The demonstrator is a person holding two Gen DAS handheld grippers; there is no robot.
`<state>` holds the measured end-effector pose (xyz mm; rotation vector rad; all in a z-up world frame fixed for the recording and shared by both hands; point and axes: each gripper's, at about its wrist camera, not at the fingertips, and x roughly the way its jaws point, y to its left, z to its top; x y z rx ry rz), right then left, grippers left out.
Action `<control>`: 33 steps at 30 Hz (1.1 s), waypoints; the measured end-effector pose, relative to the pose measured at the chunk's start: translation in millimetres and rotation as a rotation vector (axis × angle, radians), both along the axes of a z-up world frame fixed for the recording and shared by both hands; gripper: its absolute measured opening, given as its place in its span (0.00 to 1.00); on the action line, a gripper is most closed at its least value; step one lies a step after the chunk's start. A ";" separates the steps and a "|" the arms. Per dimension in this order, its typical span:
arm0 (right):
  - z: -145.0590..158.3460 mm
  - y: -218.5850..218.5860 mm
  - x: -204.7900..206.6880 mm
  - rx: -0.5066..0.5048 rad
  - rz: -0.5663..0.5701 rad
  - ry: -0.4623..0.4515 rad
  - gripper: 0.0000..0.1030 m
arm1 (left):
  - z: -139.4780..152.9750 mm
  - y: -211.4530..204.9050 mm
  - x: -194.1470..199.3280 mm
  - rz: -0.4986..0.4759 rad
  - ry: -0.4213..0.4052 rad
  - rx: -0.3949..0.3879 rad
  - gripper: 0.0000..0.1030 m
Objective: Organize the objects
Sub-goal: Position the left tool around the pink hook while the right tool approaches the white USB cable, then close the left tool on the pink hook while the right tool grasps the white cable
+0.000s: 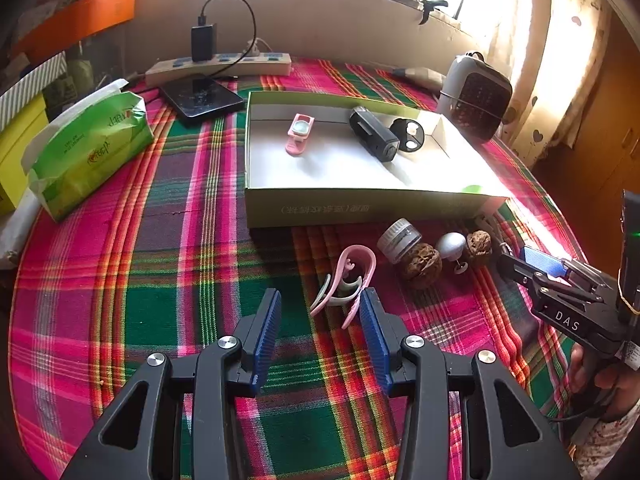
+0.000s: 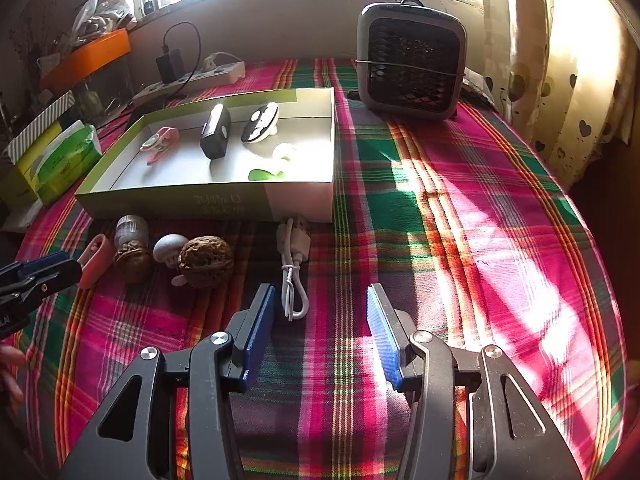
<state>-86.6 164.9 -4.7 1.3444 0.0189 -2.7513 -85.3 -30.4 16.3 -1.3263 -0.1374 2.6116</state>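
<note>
Left wrist view: my left gripper (image 1: 320, 308) stands wide open over the plaid cloth (image 1: 160, 240), gripping nothing; the pink clip (image 1: 352, 280) lies just ahead of the tips, close by the right finger's pad (image 1: 374, 332), though I cannot tell whether they touch. My right gripper (image 2: 322, 308) is parted about halfway and empty, its jaws having just been opening, with the coiled white cable (image 2: 294, 264) lying just ahead of its left finger. The clip is a curved pink loop with a pale green piece. Past it, along the near wall of the shallow box (image 1: 360, 208), lie a small jar (image 1: 400, 240) on its side, two walnuts (image 1: 422, 266) and a silver ball (image 1: 451, 245). Inside the box rest a pink clip-like piece (image 1: 299, 134), a black device (image 1: 374, 133) and a black disc (image 1: 408, 135).
</note>
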 end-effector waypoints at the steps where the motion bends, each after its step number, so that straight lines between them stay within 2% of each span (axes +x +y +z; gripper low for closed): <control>1: 0.0 -1.4 -0.8 -0.001 0.008 0.000 0.47 | -0.5 0.5 -0.2 -0.002 -0.003 -0.002 0.38; 17: -1.7 -6.0 -18.2 0.019 0.038 0.009 0.47 | -6.3 15.5 -13.9 -0.035 -0.007 -0.047 0.38; 33: -1.7 -7.2 -23.9 0.025 0.041 0.012 0.47 | -8.1 20.7 -21.4 -0.020 0.035 -0.088 0.38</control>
